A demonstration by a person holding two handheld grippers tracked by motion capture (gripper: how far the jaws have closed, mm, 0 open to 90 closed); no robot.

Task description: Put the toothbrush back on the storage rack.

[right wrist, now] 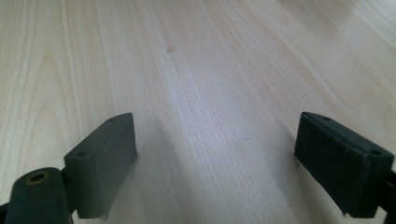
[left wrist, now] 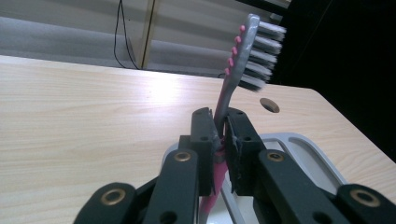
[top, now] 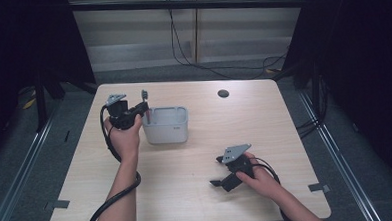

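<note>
Watching the left gripper, I saw its jaws pinched tight on the pink-and-grey toothbrush, bristle head up, handle dipping toward the grey holder near the table's left side. My right gripper sat low over bare wood, jaws spread wide, gripping nothing.

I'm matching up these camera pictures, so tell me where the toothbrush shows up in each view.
High view: the toothbrush stands upright at upper left, clamped in the left gripper, over the left end of the grey container.
Left gripper view: centre, handle pinched between the black jaws, bristled head up top.
Right gripper view: bare wood between open jaws.
Shared landmark: the dark round hole in the table, also seen from the left gripper.
</note>
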